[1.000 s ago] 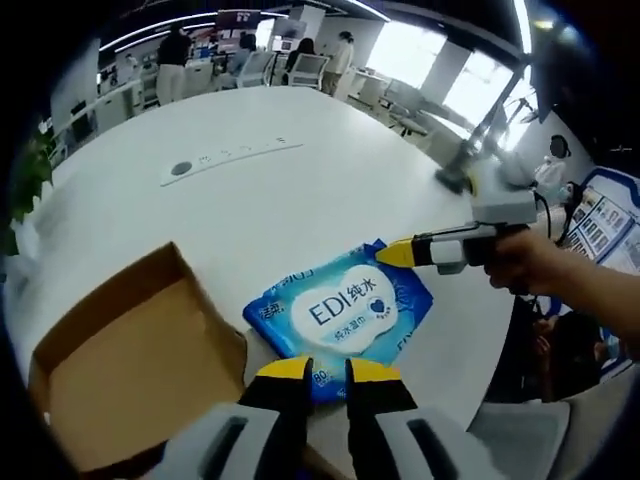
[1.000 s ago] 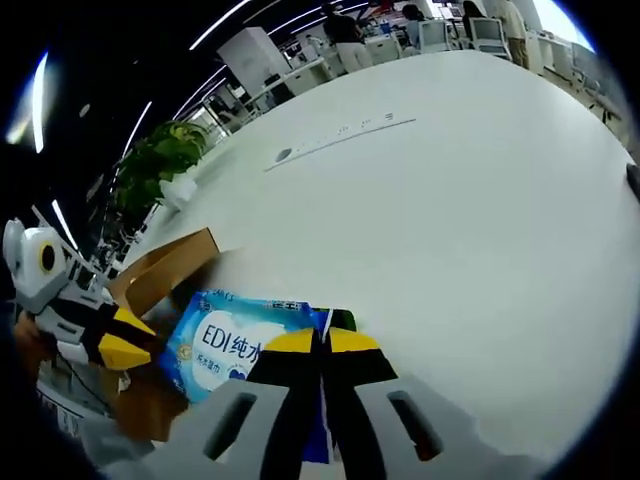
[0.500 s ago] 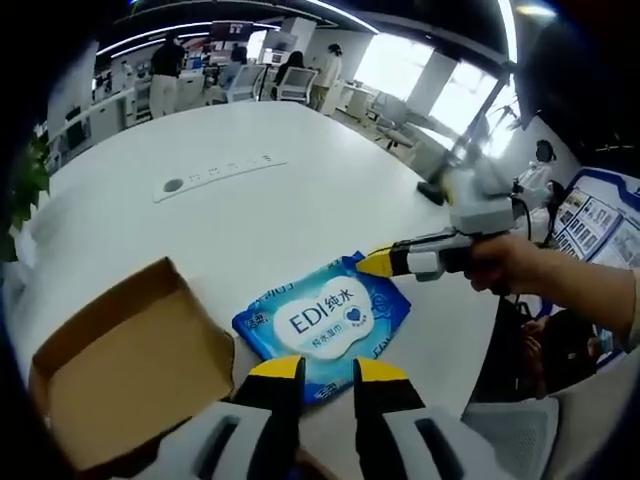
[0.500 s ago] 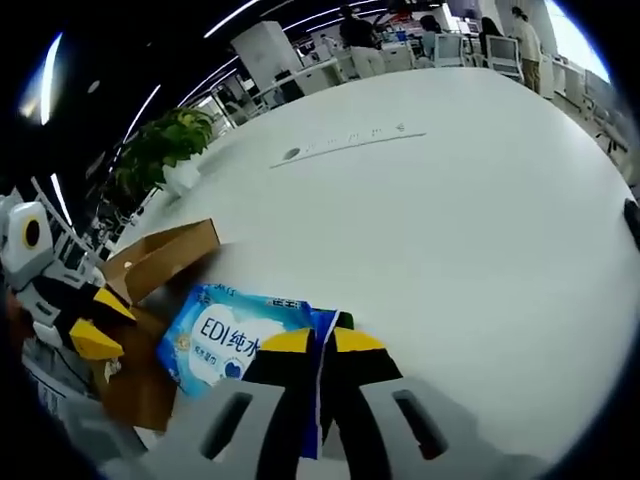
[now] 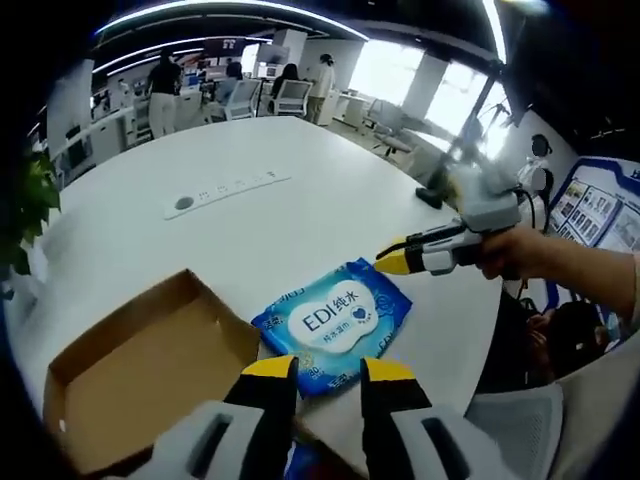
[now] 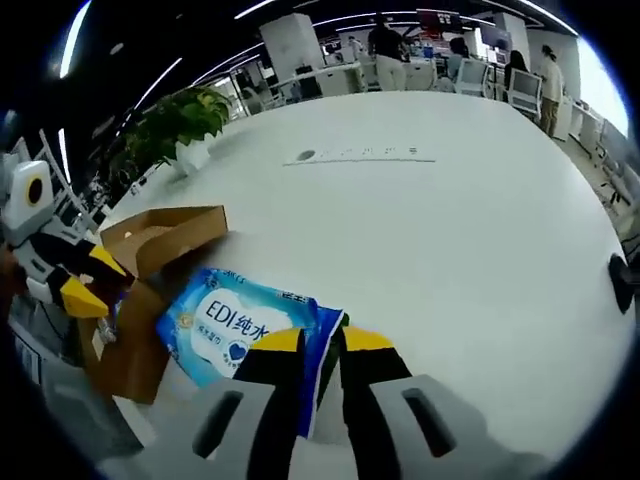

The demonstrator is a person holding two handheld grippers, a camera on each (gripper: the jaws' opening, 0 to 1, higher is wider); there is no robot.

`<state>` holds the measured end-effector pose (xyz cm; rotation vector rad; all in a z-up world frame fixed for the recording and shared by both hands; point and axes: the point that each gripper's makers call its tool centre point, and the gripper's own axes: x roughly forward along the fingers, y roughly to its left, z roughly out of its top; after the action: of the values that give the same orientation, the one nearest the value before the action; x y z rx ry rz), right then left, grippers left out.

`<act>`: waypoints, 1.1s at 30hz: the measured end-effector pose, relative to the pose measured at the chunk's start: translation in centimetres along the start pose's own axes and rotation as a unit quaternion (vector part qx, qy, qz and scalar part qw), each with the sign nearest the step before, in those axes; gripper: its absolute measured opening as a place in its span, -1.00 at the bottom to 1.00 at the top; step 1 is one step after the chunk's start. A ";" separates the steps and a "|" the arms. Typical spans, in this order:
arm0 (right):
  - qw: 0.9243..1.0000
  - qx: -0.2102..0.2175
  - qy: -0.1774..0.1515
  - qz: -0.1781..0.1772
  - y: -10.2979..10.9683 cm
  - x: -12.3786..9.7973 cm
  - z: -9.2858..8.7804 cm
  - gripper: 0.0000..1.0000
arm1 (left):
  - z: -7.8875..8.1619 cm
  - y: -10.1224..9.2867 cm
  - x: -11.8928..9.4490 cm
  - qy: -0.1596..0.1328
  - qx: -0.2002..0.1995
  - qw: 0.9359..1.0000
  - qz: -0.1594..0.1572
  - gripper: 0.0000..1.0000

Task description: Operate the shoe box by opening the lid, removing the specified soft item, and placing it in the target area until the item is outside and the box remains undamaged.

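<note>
Scene: big white oval desk (image 5: 300, 215) in an open-plan office, people at workstations in the bkgd.
Box: brown cardboard shoe box (image 5: 140, 375), open, lid not made out; inside looks empty. In the right gripper view (image 6: 150, 265) it sits at the desk's near edge, beside the pack.
Item: blue soft pack of wet wipes (image 5: 335, 322) w/ white cloud label, lying flat on the desk just beside the box, i.e. outside it. Also seen at (image 6: 235, 325).
Right gripper: yellow-tipped right gripper (image 6: 310, 345), jaws nearly together, pinching the pack's sealed end flap; prob. the thin seam is the easiest hold on a floppy pack. In the left gripper view it reaches in from the right (image 5: 395, 262), tips at the pack's far corner.
Left gripper: yellow-tipped left gripper (image 5: 328, 372), jaws apart, nothing between them, hanging over the pack's near edge; likely standing by, or ready to steady the box. Also at (image 6: 80, 285).
Stage: judged late – item out, box looks undamaged; release remains.
Risk: dragging the pack could nudge the box.
</note>
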<state>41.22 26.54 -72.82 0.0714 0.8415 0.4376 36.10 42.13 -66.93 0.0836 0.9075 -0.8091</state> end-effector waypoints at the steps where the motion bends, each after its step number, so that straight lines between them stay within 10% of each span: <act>1: 1.000 -0.007 0.002 0.000 0.2 -0.2 0.0 -0.74 | -0.1 0.0 -0.2 0.000 0.000 1.000 0.000 -0.49; 33: 0.985 -0.152 0.014 0.079 9.1 -4.0 1.8 -0.52 | -7.1 4.0 -4.6 0.043 0.055 0.997 0.015 -0.35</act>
<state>37.10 33.44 -66.69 -0.1518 0.7922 0.7127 32.41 50.43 -69.11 0.2289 0.9403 -0.8332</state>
